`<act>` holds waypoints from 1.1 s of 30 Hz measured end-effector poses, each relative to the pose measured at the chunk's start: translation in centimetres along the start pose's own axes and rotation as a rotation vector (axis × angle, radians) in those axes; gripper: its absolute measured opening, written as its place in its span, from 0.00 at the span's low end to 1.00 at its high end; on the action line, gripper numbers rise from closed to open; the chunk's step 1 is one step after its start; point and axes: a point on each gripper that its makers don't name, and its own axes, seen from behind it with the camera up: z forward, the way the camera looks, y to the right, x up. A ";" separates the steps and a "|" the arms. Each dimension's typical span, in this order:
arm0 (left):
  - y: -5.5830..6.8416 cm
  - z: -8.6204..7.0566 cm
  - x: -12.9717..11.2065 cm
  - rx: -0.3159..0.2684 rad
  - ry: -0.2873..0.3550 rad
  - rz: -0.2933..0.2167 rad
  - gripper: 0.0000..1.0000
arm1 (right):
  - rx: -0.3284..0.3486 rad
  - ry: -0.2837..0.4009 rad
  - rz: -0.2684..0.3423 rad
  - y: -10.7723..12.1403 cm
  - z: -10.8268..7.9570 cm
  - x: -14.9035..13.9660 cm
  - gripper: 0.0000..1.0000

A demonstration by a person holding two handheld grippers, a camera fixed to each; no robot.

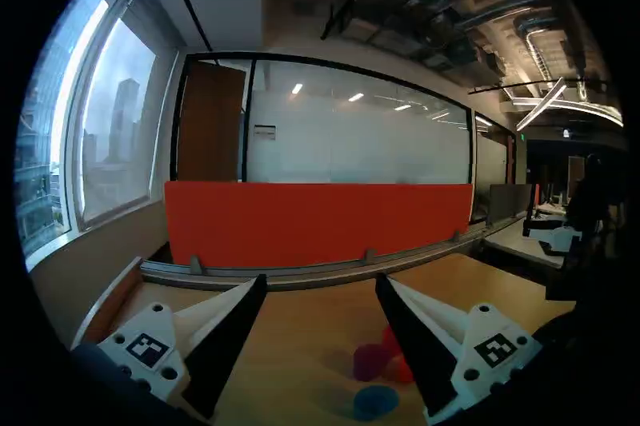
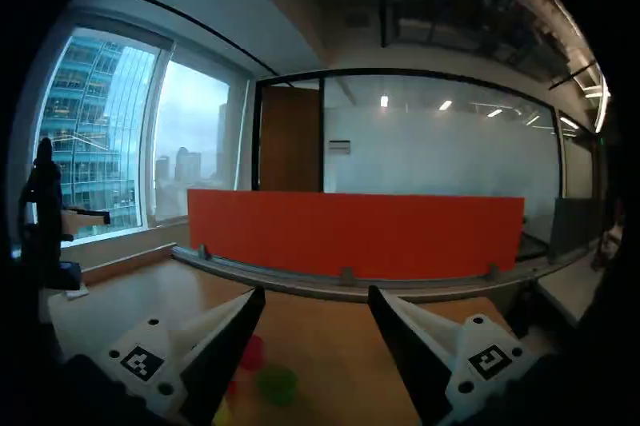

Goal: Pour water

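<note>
In the left gripper view my left gripper (image 1: 320, 286) is open above a wooden desk (image 1: 320, 322), its fingers wide apart with nothing between them. Low between them stand small cups: a magenta cup (image 1: 370, 360), a red cup (image 1: 391, 340) partly behind the right finger, and a blue cup (image 1: 376, 402) nearest. In the right gripper view my right gripper (image 2: 316, 296) is open too, empty. Below it sit a red cup (image 2: 254, 352), a green cup (image 2: 277, 384) and a yellow cup (image 2: 221, 413) at the left finger's edge.
An orange divider panel (image 1: 316, 222) stands along the desk's far edge, with a grey rail below it. Windows (image 2: 104, 146) line the left wall. A dark stand (image 2: 44, 218) sits at the desk's left end. More desks (image 1: 528, 242) lie to the right.
</note>
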 end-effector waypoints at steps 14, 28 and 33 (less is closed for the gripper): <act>2.1 -0.4 -0.2 -0.143 -0.014 0.019 1.00 | 0.196 -0.004 -0.016 -3.5 -0.5 1.1 1.00; 2.1 -0.4 -3.5 -0.186 -0.101 0.117 1.00 | 0.252 -0.094 -0.092 -4.4 -0.3 -1.2 1.00; 2.4 -0.4 -5.1 -0.204 -0.137 0.138 1.00 | 0.269 -0.126 -0.117 -4.5 -0.1 -2.3 1.00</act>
